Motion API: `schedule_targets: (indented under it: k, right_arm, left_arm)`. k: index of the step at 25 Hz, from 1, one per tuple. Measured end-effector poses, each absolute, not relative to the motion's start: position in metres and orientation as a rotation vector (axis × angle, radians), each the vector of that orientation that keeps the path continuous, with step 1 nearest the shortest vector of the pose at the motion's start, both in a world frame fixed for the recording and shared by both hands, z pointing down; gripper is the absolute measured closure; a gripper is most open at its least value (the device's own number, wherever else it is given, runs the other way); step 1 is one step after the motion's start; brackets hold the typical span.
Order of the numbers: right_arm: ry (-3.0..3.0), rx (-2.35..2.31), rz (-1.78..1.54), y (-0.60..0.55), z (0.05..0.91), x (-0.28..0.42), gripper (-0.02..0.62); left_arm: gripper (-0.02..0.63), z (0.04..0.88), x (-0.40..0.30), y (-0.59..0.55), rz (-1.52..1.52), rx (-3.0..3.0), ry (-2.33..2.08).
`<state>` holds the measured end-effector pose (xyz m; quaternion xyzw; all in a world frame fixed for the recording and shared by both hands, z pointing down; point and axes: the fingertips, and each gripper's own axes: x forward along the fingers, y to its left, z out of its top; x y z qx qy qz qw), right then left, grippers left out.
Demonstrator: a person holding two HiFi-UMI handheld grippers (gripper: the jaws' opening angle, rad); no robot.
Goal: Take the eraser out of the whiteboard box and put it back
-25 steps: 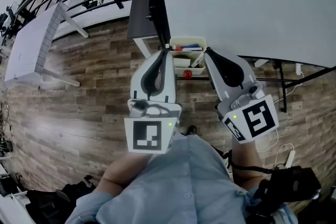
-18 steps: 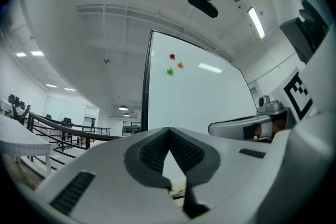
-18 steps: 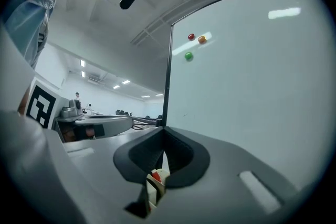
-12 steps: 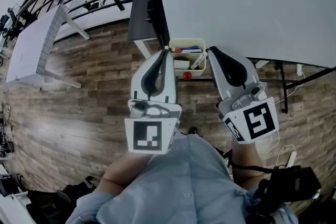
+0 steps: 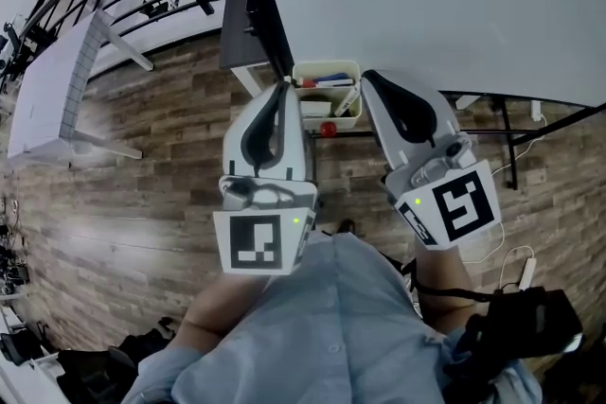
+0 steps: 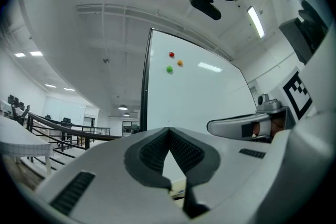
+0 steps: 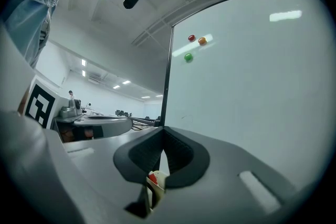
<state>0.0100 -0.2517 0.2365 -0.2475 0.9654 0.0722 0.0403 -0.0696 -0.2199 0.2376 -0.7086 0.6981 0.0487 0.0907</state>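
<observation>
Just beyond the tips of the left gripper (image 5: 282, 88) and right gripper (image 5: 365, 77), both pressed together and empty, hangs the whiteboard box (image 5: 327, 65). Poking in closed (eraser not discernible) could knock out its markers (image 5: 327, 80).

The person wears a light blue shirt (image 5: 331, 326). The left gripper (image 5: 281, 86) and the right gripper (image 5: 365, 76) are both pale grey with smooth round shells, and have black bumpy pads (image 6: 149, 155) inside. Each has a white cube (image 5: 258, 242) with black square marks and a tiny green light (image 5: 296, 221). Something black, maybe a bag (image 5: 516, 331), is at the person's right side.
</observation>
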Motion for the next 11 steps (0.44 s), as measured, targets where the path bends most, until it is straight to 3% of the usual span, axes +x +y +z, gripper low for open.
schedule_targets:
  k: [11]
  right_arm:
    - [2.958, -0.754, 0.230, -0.2534, 0.2355, 0.0109, 0.595]
  left_arm:
    - [0.601, 0.2391, -0.0697, -0.2225, 0.144, -2.094, 2.091]
